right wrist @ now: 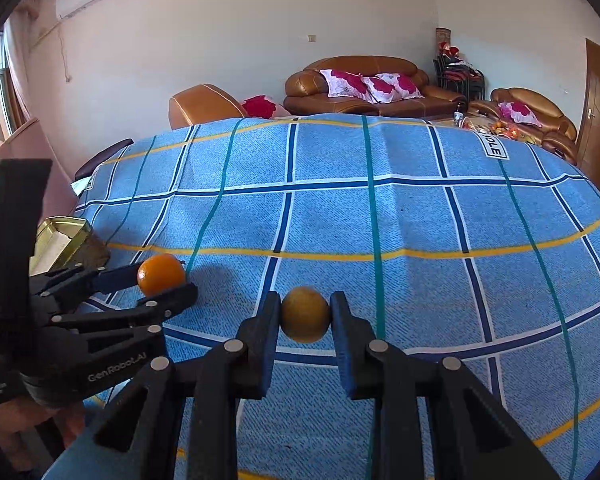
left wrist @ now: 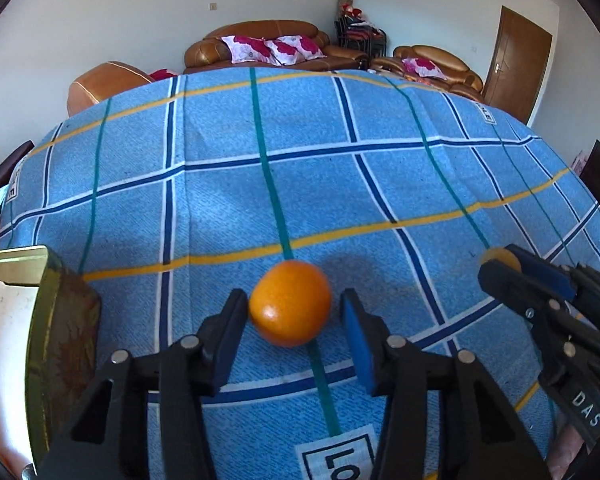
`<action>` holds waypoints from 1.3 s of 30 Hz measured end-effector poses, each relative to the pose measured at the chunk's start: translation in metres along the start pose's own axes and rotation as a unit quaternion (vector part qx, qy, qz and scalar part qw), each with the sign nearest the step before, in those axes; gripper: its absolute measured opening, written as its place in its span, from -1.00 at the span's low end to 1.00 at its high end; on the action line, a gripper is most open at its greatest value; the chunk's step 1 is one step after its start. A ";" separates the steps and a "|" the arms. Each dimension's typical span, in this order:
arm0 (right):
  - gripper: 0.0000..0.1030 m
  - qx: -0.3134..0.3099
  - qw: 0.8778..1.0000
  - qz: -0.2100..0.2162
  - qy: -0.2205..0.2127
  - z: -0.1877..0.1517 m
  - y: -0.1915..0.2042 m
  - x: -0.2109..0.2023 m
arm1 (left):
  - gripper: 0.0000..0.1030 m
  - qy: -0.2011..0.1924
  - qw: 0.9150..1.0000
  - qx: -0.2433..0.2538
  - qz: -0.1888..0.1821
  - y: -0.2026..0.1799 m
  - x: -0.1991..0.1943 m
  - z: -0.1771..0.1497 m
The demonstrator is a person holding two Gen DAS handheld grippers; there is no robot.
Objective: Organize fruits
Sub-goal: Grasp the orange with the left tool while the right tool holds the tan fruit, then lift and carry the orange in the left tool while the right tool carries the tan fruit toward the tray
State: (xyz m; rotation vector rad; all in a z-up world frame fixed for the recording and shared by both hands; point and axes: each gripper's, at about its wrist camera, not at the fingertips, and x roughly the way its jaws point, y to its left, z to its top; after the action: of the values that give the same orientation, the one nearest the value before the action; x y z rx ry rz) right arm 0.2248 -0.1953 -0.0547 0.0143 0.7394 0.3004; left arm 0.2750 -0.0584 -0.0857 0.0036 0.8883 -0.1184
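Brown leather sofas [right wrist: 360, 84] with pink floral cushions [right wrist: 370, 85] line white walls [right wrist: 220, 40], beside a wooden door [left wrist: 516, 62].

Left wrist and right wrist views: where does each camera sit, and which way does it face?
Left wrist: on the left claw, facing along its fingers down at the orange on the blue checked cloth; right claw at the right edge.
Right wrist: on the right claw, shut on a duller yellowish fruit; left claw at left.
Shared: both fruits, cloth, gold tin, brown sofa.
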 end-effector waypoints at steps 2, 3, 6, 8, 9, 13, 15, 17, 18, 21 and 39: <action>-0.47 -0.005 1.000 0.004 0.002 -0.001 0.004 0.001 | -0.05 0.002 1.000 -0.001 -0.005 0.000 0.001 0.000; -0.47 -0.006 1.000 0.005 0.003 -0.001 0.004 0.001 | -0.14 0.004 1.000 -0.001 -0.008 0.000 0.001 0.001; -0.47 -0.007 1.000 0.008 -0.001 -0.001 0.004 0.000 | -0.24 0.000 1.000 -0.005 -0.015 0.002 -0.001 0.000; -0.47 -0.011 1.000 0.008 -0.004 -0.001 0.007 -0.001 | -0.24 -0.003 1.000 -0.009 -0.024 0.005 -0.003 -0.001; -0.47 -0.014 1.000 0.009 -0.006 -0.002 0.008 -0.002 | -0.24 -0.005 1.000 -0.013 -0.027 0.008 -0.004 -0.001; -0.47 -0.020 1.000 0.008 -0.016 -0.002 0.011 -0.006 | -0.24 -0.014 0.999 -0.020 -0.035 0.014 -0.010 -0.002; -0.47 -0.020 1.000 0.007 -0.020 -0.003 0.012 -0.008 | -0.24 -0.024 0.999 -0.021 -0.034 0.015 -0.015 -0.003; -0.47 -0.021 0.999 0.007 -0.025 -0.003 0.011 -0.010 | -0.24 -0.032 0.999 -0.021 -0.034 0.015 -0.018 -0.003; -0.47 -0.022 0.999 0.007 -0.027 -0.004 0.011 -0.011 | -0.24 -0.036 0.999 -0.021 -0.034 0.015 -0.020 -0.003; -0.47 -0.024 0.999 0.006 -0.035 -0.004 0.012 -0.014 | -0.24 -0.050 0.998 -0.020 -0.029 0.016 -0.026 -0.004; -0.47 -0.044 0.996 0.002 -0.082 -0.006 0.019 -0.032 | -0.24 -0.107 0.994 -0.006 -0.013 0.010 -0.049 -0.008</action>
State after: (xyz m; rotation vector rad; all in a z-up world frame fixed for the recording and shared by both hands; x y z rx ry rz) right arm 0.1930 -0.1868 -0.0356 -0.0430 0.5629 0.3313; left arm 0.2391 -0.0434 -0.0540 -0.0316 0.6757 -0.1350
